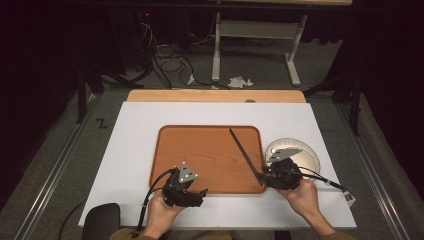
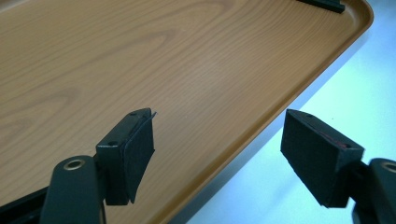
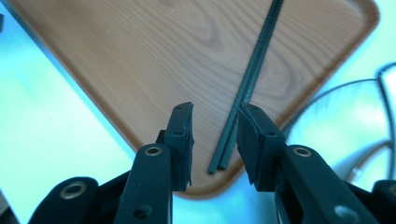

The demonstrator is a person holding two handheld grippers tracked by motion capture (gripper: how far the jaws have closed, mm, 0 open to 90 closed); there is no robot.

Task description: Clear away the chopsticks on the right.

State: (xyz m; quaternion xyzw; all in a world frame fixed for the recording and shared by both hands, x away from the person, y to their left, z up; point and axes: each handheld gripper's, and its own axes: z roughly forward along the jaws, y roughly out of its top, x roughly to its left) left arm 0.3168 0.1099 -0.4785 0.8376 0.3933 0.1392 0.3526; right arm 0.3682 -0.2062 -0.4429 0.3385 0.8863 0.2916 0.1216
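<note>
Chopsticks (image 3: 247, 79) between parted right gripper (image 3: 215, 140) jaws

The high view looks forward and down from above the person's side, taking in the whole surface (image 1: 130, 150). Each claw camera sits low and close, looking along its own jaws. All three share the wooden tray (image 1: 200, 160) (image 2: 140, 60) (image 3: 140, 60); the right claw view and high view also share the chopsticks (image 3: 250, 79) (image 1: 245, 152).

I see pair of thin black chopsticks (image 1: 245, 152) lying side by side, flat on wooden tray (image 1: 200, 165), running diagonally along its right part, near ends close to tray's front rim.
</note>
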